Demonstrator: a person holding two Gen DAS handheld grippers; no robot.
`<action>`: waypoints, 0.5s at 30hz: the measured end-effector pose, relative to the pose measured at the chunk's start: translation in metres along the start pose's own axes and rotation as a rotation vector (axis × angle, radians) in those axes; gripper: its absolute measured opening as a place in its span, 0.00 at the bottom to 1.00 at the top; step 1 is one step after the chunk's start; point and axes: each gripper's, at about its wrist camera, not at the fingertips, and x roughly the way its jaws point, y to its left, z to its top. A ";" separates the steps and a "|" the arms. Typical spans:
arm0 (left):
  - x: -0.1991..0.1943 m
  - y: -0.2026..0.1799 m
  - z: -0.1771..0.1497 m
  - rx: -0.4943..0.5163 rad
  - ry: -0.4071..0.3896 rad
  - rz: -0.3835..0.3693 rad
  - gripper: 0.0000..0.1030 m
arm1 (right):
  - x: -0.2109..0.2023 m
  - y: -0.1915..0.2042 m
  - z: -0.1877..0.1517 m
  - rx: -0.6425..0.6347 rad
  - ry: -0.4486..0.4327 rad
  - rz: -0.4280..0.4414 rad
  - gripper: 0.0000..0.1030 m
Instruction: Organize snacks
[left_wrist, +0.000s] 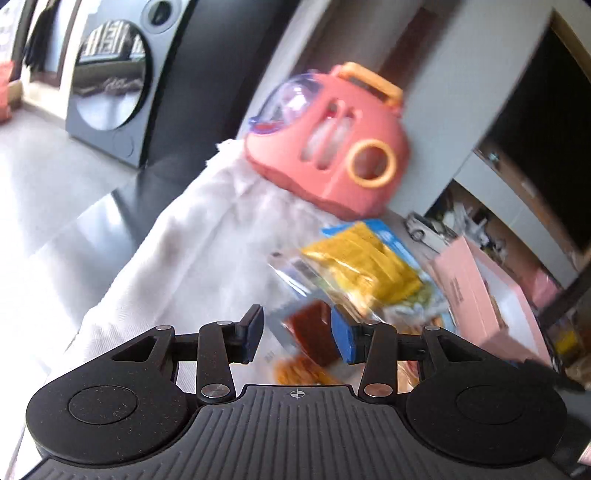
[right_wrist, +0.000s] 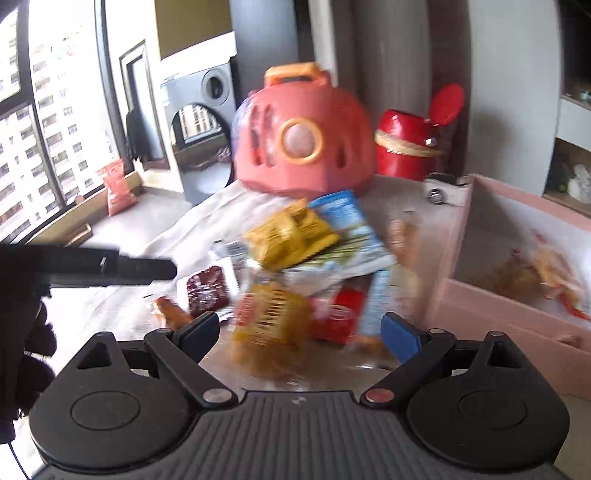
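though blurred, snack pile (right_wrist: 306, 266) labels unreadable; pink box (right_wrist: 517, 295) beside.

One pink toy carrier (right_wrist: 303, 147), one red canister (right_wrist: 410, 147), one pink box (right_wrist: 517, 317), one dark-red snack packet (right_wrist: 206, 290).

A heap of snack packets (right_wrist: 306, 266) was piled on the cloth (right_wrist: 177, 236) just ahead of the right gripper's fingers (right_wrist: 201, 330). Behind it a carrier case (right_wrist: 306, 136) was stood; a box (right_wrist: 517, 258) was set right, a packet (right_wrist: 554, 273) inside.
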 end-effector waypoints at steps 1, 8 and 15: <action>0.004 0.002 0.003 0.000 0.005 0.007 0.44 | 0.006 0.006 0.001 -0.014 0.008 0.000 0.92; 0.020 -0.006 -0.005 0.074 0.083 -0.052 0.44 | 0.020 0.030 -0.007 -0.081 0.081 0.023 0.62; 0.029 -0.040 -0.028 0.197 0.193 -0.233 0.44 | -0.030 0.014 -0.042 -0.098 0.090 0.012 0.55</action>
